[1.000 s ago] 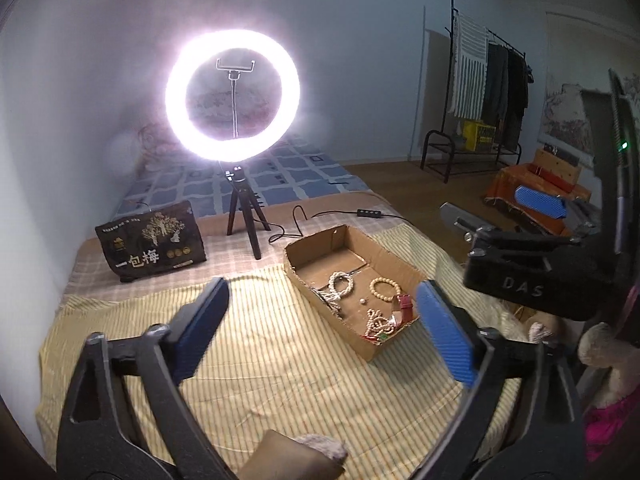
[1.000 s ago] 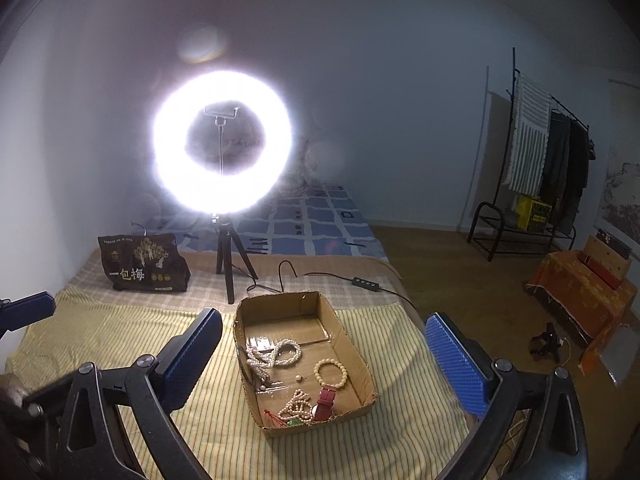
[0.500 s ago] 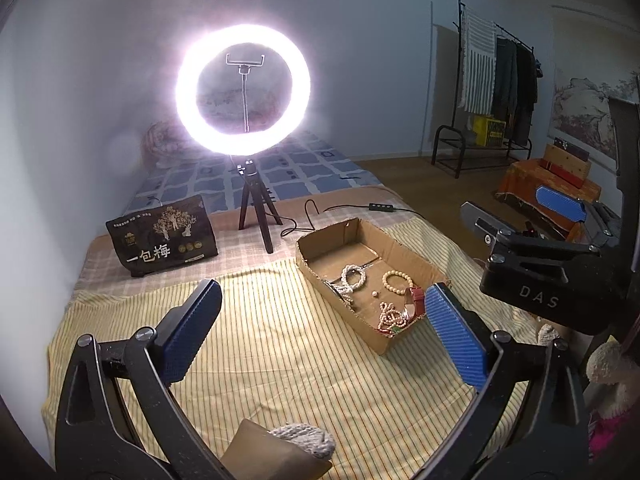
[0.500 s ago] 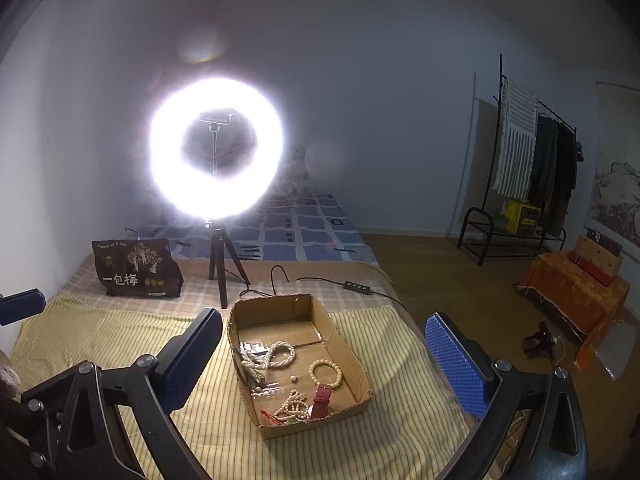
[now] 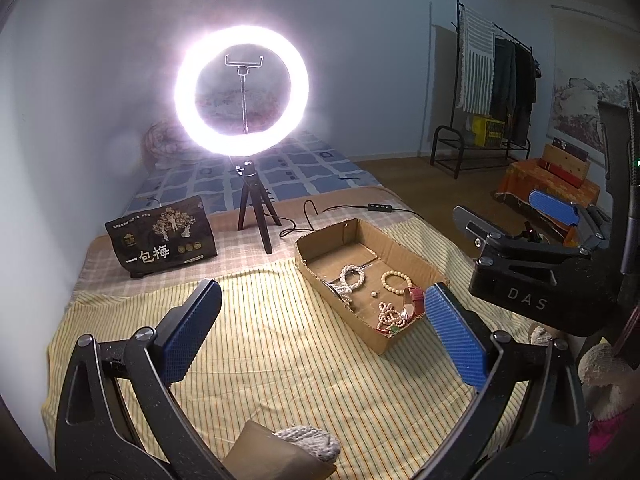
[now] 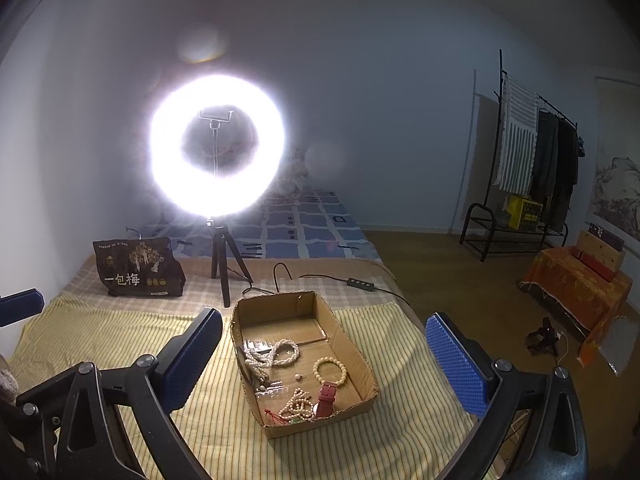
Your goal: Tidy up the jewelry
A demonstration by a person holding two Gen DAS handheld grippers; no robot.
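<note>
A shallow cardboard box (image 5: 316, 258) (image 6: 360, 354) lies on a yellow striped cloth and holds the jewelry: a white bead necklace (image 5: 352, 278) (image 6: 276, 354), a beige bead bracelet (image 5: 396, 280) (image 6: 330, 370), a red watch strap (image 5: 416, 300) (image 6: 328, 394) and a tangle of small beads (image 6: 298, 404). My left gripper (image 5: 322, 334) hovers open above the cloth, left of and nearer than the box. Held high over the box's near end, my right gripper (image 6: 322, 362) is open and empty. The right gripper's body (image 5: 536, 276) shows at the right of the left wrist view.
A lit ring light on a small tripod (image 5: 244, 112) (image 6: 218, 148) stands behind the box, its cable and switch (image 6: 362, 284) trailing right. A dark printed bag (image 5: 160, 236) (image 6: 138, 266) sits at back left. A stuffed toy (image 5: 608, 372) lies at the bed's right edge.
Both wrist views have shifted slightly, so the box now sits a little lower and nearer in each. Both grippers stay open, and the jewelry has not moved.
</note>
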